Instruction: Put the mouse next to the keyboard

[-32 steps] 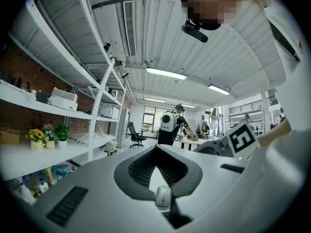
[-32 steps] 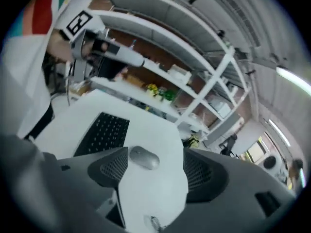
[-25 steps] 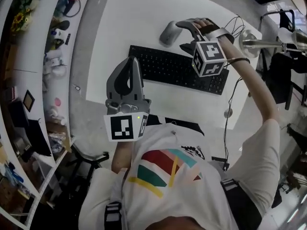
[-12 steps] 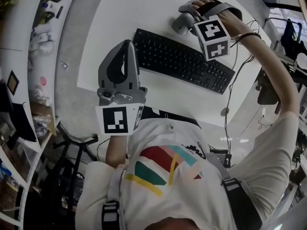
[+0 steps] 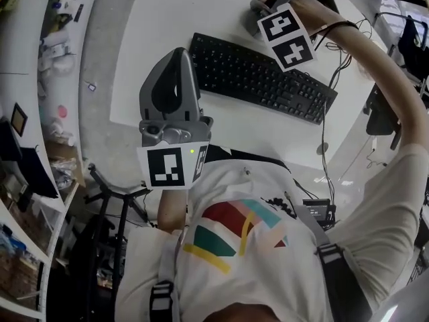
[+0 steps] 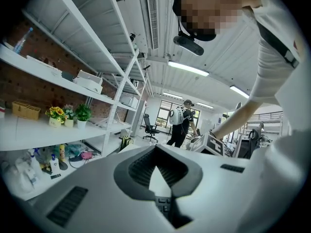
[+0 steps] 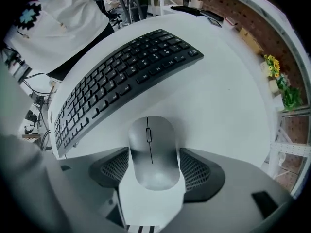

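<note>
A grey mouse (image 7: pixel 150 147) lies lengthwise between the two jaws of my right gripper (image 7: pixel 153 153), whose ribbed pads (image 7: pixel 194 171) press its sides. It is on or just above the white table (image 7: pixel 228 106); I cannot tell which. The black keyboard (image 7: pixel 126 76) runs slantwise just beyond the mouse, a short gap away. In the head view the right gripper (image 5: pixel 267 4) is at the table's far side behind the keyboard (image 5: pixel 261 79), and the mouse is hidden by the gripper. My left gripper (image 5: pixel 176 58) is held up near my chest over the table's near edge, shut and empty.
Shelves with bottles and flower pots (image 6: pixel 58 115) line the left wall. Cables (image 5: pixel 325 146) hang off the table's right edge. A black stand base (image 5: pixel 110 200) is on the floor at the near left. A person (image 6: pixel 179 125) stands far off in the room.
My right gripper moved onto the mouse, which lay just left of its jaws a second ago, and shut on it. The left gripper stayed raised and shut.
</note>
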{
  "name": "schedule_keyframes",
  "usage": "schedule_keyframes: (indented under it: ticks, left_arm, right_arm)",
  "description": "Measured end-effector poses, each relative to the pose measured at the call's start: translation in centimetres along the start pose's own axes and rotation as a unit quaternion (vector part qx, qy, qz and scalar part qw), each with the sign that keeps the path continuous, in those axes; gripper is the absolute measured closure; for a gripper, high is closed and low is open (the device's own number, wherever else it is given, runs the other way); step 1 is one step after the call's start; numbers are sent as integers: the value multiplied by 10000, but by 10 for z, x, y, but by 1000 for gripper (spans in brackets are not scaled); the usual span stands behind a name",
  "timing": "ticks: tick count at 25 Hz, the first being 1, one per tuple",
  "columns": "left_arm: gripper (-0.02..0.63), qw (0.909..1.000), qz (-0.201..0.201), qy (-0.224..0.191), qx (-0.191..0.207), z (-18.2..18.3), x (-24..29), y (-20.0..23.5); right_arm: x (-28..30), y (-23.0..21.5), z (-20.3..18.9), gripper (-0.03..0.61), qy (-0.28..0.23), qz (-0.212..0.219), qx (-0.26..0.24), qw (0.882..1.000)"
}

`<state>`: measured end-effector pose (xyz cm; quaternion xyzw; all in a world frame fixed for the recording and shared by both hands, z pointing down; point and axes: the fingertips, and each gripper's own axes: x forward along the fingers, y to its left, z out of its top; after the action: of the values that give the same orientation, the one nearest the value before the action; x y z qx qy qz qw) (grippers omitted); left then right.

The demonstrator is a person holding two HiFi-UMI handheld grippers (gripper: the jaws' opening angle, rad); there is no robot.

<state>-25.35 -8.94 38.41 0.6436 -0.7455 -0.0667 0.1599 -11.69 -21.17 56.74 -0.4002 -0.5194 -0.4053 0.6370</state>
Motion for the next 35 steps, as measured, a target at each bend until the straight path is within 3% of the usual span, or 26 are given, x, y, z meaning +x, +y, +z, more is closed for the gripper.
schedule_keyframes:
  ticks: [16, 20, 23, 26, 30, 32, 35]
  left_arm:
    - [569, 9998, -169, 127, 29, -8, 9, -25]
    - [569, 9992, -354, 122, 125, -1, 5, -38]
    - [569, 9987, -460, 138, 151, 4, 1, -49]
    - [569, 9976, -667, 132, 141, 9, 1, -66]
    - [569, 9944, -1018, -37, 276, 25, 2, -91]
    - [569, 9929, -1136, -113, 321, 33, 1, -103]
    - [569, 9918, -1217, -169, 355, 42, -3, -117]
  right_arm:
    - [-4, 5, -1, 291, -305, -386, 309, 9983]
    - [-13, 7, 0, 293, -591, -580, 711, 9940]
    - [-34, 11, 13, 293, -1140, -700, 1374, 9814]
    - [-64, 17, 19, 296, -1768, -930, 2382, 9504]
    - [-111, 26, 13, 301, -2359, -1473, 3670, 8877]
    - [-132, 38, 11, 301, -2613, -1697, 4322, 8462]
    - [-161, 54, 10, 302, -3004, -2143, 5316, 7624]
